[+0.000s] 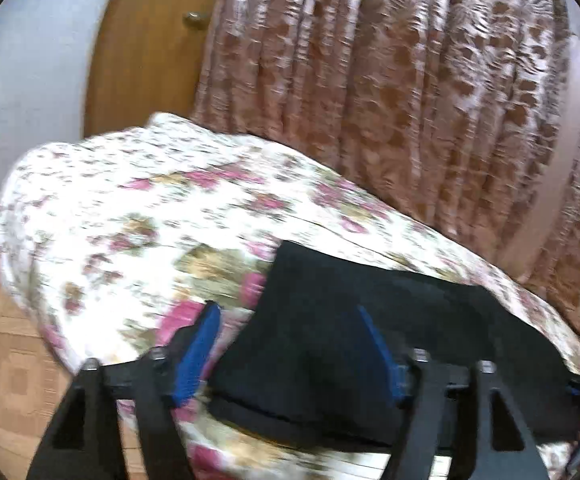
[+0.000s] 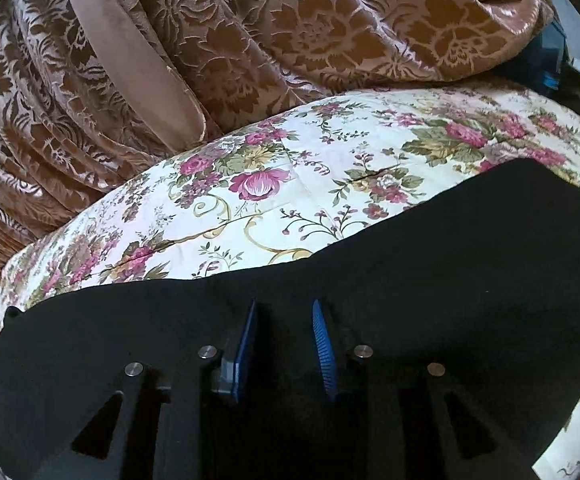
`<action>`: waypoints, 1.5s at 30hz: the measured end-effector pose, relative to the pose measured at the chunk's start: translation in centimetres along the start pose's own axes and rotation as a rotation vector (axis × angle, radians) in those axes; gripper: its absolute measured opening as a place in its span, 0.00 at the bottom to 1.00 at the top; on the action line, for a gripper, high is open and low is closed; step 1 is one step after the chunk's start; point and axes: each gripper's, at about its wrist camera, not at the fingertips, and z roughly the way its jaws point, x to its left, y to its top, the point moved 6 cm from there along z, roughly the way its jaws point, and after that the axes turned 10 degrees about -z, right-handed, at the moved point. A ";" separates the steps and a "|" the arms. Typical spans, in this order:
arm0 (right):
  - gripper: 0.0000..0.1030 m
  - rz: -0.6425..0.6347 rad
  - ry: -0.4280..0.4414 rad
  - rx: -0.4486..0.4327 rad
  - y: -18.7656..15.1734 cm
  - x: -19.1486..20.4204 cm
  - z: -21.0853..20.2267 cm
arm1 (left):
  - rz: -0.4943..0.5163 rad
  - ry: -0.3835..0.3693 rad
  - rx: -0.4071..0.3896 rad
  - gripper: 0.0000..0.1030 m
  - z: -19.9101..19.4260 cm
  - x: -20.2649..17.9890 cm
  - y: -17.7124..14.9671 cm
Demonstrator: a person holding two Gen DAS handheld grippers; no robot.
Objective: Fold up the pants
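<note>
Black pants point(image 1: 370, 320) lie flat on a floral bedspread point(image 1: 129, 208). In the left wrist view, blurred by motion, my left gripper point(image 1: 285, 312) is open, its blue pads wide apart over the pants' left end; the left pad point(image 1: 197, 352) is over the bedspread, the right pad point(image 1: 378, 352) over the black cloth. In the right wrist view the pants point(image 2: 450, 260) stretch across the bedspread point(image 2: 330, 152). My right gripper point(image 2: 283, 308) is open just above the cloth, with nothing between its blue pads point(image 2: 324, 348).
A brown patterned curtain point(image 2: 249, 40) hangs behind the bed, also in the left wrist view point(image 1: 410, 80). A wooden door point(image 1: 137, 60), a white wall and tiled floor point(image 1: 5, 340) lie left of the bed. A dark object point(image 2: 550, 56) sits at the far right.
</note>
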 end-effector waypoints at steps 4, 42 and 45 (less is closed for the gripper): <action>0.29 0.023 0.025 -0.017 -0.1 -0.2 -0.1 | -0.120 -0.025 0.148 0.74 2.4 2.5 -1.1; 0.29 0.082 0.073 -0.054 -0.5 -0.6 -0.9 | 0.015 -0.148 -0.003 0.50 1.1 -9.4 0.5; 0.29 0.094 0.084 -0.054 -0.7 -0.9 -1.3 | 0.079 -0.254 0.138 0.50 3.8 -15.4 -2.0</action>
